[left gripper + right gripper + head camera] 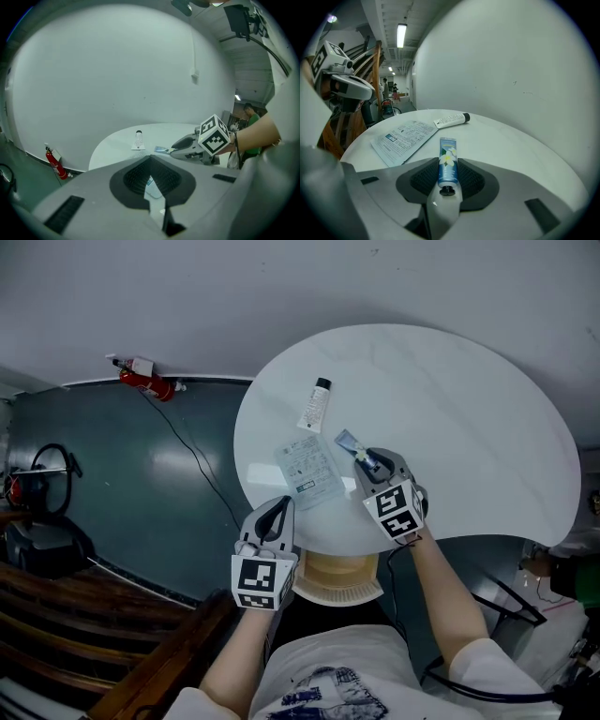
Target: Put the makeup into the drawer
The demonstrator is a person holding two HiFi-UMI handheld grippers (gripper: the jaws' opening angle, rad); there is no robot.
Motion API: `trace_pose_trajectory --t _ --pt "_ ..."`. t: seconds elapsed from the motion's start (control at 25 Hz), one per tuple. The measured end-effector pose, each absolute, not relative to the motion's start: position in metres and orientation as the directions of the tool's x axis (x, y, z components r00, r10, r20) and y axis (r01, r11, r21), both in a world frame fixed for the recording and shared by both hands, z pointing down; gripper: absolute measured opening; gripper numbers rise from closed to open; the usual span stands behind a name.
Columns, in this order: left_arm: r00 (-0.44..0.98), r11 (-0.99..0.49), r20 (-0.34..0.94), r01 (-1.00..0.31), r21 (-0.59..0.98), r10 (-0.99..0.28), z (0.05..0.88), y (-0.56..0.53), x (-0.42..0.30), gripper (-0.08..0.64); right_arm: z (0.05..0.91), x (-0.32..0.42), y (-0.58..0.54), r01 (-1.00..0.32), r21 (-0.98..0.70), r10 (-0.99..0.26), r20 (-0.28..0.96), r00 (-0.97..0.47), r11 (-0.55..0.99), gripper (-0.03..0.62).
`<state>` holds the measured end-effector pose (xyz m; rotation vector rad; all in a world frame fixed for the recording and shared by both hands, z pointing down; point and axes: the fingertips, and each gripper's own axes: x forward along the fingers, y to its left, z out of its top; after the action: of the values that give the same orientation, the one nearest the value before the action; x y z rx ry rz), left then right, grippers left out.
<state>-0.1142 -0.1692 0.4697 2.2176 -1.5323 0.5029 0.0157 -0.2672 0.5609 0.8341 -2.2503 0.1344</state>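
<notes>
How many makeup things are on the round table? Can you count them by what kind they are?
Tubes: 2 (white tube, blue tube)
Packets: 1 (flat printed packet)
Total: 3

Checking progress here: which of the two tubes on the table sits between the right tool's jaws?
The blue tube with the white flower; the white tube with the black cap lies apart, untouched.
</notes>
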Motion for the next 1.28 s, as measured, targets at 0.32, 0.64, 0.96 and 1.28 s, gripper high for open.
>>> trace_pose_trajectory --t 0.32,0.64,0.96,1.28 --pt "0.353 -0.347 0.492 -0.932 0.107 -0.796 0.462 -0.152 -0.123 0.048 0.560 0.016 -0.259 -0.662 0.154 -0.576 0.658 -0.486 0.734 0.132" --pt "0.367 -0.370 0.485 -0.924 0.093 -0.794 0.462 -0.132 -0.135 0.048 0.548 0.017 -0.227 -0.711 0.147 -0.613 0.643 -0.459 0.687 0.132" --pt "0.398 -0.410 0.459 -0.909 0.079 -0.794 0.449 -0.108 -0.137 0.048 0.524 0.020 -0.182 -0.752 0.133 -0.645 0.622 -0.444 0.646 0.132" --pt "0.432 -0.446 0.433 -0.892 0.075 -0.791 0.441 -0.075 -0.135 0.046 0.503 0.019 -0.133 -0.778 0.140 -0.675 0.604 -0.423 0.613 0.132"
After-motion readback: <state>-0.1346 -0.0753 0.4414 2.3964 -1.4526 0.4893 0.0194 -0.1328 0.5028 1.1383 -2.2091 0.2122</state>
